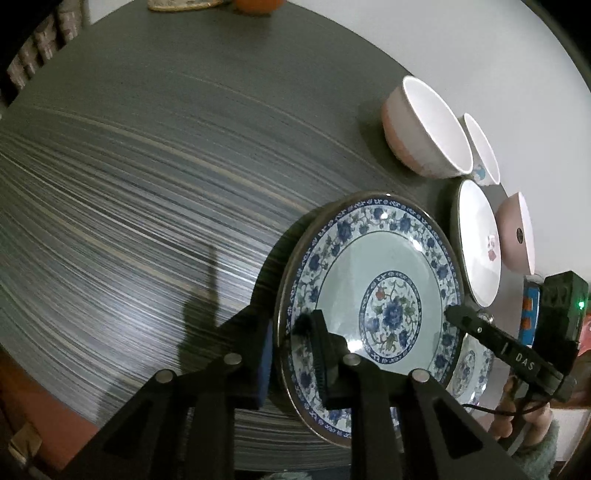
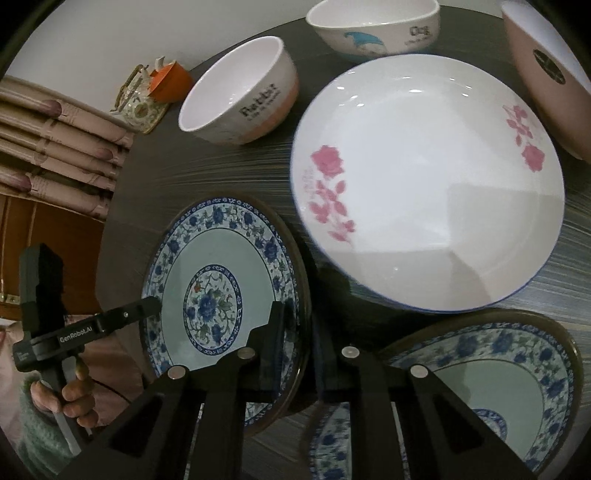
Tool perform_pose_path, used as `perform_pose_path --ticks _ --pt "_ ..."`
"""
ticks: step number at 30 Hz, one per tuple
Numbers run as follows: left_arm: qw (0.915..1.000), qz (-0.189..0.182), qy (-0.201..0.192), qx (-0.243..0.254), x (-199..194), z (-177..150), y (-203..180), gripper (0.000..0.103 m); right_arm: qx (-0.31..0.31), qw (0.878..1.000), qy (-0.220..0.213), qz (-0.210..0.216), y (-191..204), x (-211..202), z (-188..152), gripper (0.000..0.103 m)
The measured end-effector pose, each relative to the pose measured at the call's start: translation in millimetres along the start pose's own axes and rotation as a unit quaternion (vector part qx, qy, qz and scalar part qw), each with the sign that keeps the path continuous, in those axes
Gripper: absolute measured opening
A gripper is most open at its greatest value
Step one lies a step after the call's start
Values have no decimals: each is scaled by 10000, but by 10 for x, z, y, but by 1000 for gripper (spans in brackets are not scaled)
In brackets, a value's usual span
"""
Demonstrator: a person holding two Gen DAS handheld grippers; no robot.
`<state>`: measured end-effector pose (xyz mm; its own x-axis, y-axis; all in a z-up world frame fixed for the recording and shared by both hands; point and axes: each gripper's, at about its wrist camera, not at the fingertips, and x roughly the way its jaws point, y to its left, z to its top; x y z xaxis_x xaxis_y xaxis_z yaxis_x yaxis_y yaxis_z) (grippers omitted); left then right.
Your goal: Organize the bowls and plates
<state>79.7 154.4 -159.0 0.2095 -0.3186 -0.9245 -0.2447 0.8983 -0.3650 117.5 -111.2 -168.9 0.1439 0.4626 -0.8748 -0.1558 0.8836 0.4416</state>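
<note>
Both sides are clamped on the blue floral plate [image 1: 369, 295]: the left hand-held gripper [image 1: 291, 354] pinches its near-left rim, the right hand-held gripper [image 2: 295, 332] its opposite edge, the plate apparently just above the worktop [image 1: 129, 184]. This looks like the lift-and-stack step. Next: raise it level and set it on the matching plate [image 2: 498, 369], just right of the right hand-held gripper.

A blue-and-white floral plate [image 1: 369, 295], pale green in its well with a blue flower medallion, sits on a dark grey streaked counter [image 1: 129, 184]. At its two o'clock, a white plate [image 2: 424, 184] bears pink roses and a thin blue rim. A white bowl [image 2: 240, 92] with an orange-pink base reads "Rabbit"; another white bowl [image 2: 373, 29] carries a blue figure. The fingers [image 1: 317, 354] are black.
</note>
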Motion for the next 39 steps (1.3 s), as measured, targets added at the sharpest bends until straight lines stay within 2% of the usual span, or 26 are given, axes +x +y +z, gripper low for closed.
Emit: perform_pose_path --ticks 16,28,39 --pt "9992 291 -273 47 -184 210 323 19 -60 9998 -185 63 441 166 -116 15" --pt "9993 210 -295 -80 -72 243 453 20 -4 9999 -130 58 448 276 -160 15" --pt "9990 323 -304 -86 -53 249 495 23 -62 10000 -77 12 473 310 -168 17"
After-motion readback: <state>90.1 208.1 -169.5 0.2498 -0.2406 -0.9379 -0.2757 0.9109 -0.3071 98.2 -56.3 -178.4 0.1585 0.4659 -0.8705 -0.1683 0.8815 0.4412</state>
